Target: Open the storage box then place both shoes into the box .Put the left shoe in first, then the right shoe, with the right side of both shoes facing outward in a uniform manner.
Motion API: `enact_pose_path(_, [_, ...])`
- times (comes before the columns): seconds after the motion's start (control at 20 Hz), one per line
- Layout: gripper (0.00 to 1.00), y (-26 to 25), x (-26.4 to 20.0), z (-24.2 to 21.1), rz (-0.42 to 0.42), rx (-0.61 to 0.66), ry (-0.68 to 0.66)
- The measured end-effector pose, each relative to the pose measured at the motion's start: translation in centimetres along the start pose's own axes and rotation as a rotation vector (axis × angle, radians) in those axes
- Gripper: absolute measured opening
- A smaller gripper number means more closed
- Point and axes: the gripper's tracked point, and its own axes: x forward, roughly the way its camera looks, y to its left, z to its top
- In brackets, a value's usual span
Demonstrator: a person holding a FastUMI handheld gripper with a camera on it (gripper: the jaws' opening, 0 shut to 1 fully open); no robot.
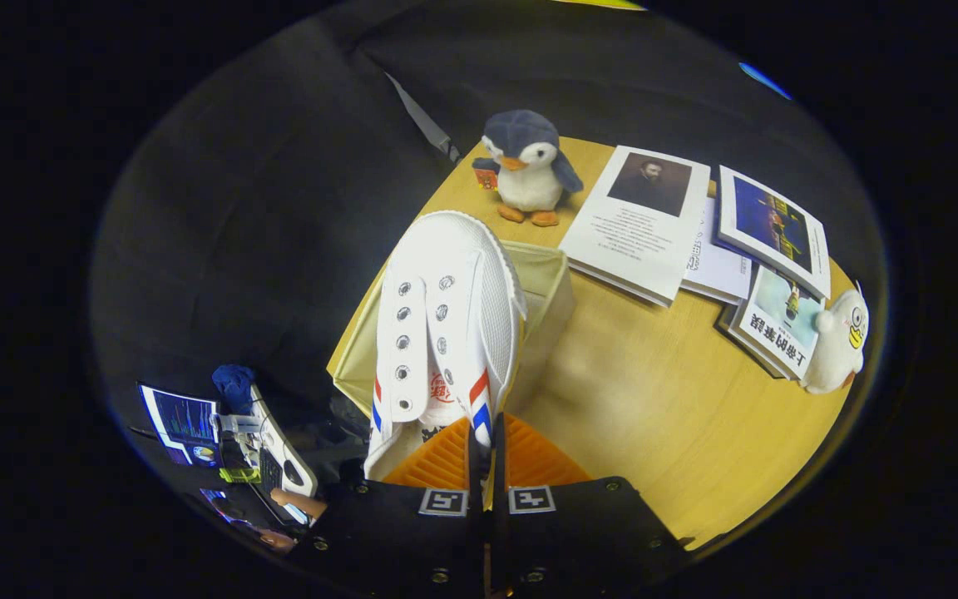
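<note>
My gripper pinches the white shoe by its thin canvas collar, holding it over the open storage box; light and floppy, it seems better gripped near the stiffer heel to stop swinging.

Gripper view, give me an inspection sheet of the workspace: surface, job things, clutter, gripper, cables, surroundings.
Surface: round wooden table, bare in the middle.
Job's things: white shoe with red and blue stripes, held over the open beige storage box; a second shoe cannot be made out.
Clutter: plush penguin beyond the box; booklets and books spread beside it; white plush toy at the table's edge.
Gripper: hand-held gripper, orange fingers closed on the shoe's heel edge.
Cables: nothing seen.
Surroundings: black cloth wall; lit screen and keyboard below the table, a person's hand near them.
</note>
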Motion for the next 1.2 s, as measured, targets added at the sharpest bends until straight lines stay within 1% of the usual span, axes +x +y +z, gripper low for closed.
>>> enact_pose_path(0.25, [0.04, 1.6, 2.5, 1.9, -0.017, -0.043, 0.034])
enact_pose_path(0.5, [0.05, 2.7, 4.5, 2.6, -0.032, -0.067, 0.057])
enact_pose_path(0.55, [0.05, 2.8, 4.8, 2.7, -0.033, -0.076, 0.059])
enact_pose_path(0.6, [0.05, 3.3, 4.9, 2.8, -0.013, -0.076, 0.056])
enact_pose_path(0.65, [0.12, 4.1, 4.6, 3.2, 0.013, -0.076, 0.046])
enact_pose_path(0.7, [0.35, 4.0, 5.1, 3.3, 0.014, -0.081, 0.03])
enact_pose_path(0.75, [0.44, 3.8, 4.5, 3.9, 0.008, -0.094, 0.002])
enact_pose_path(0.8, [0.63, 3.7, 3.8, 4.4, -0.008, -0.111, -0.02])
enact_pose_path(0.85, [0.71, 3.3, 3.0, 4.8, -0.019, -0.127, -0.044])
enact_pose_path(0.9, [0.83, 3.2, 2.1, 4.9, -0.03, -0.136, -0.067])
enact_pose_path(0.95, [0.87, 2.9, 1.5, 5.0, -0.041, -0.14, -0.09])
enact_pose_path(1.0, [0.9, 2.7, 0.7, 5.0, -0.047, -0.138, -0.116])
enact_pose_path(1.1, [0.9, 1.7, -1.3, 5.2, -0.067, -0.13, -0.188])
enact_pose_path(1.2, [0.98, 0.3, -3.5, 5.1, -0.101, -0.113, -0.277])
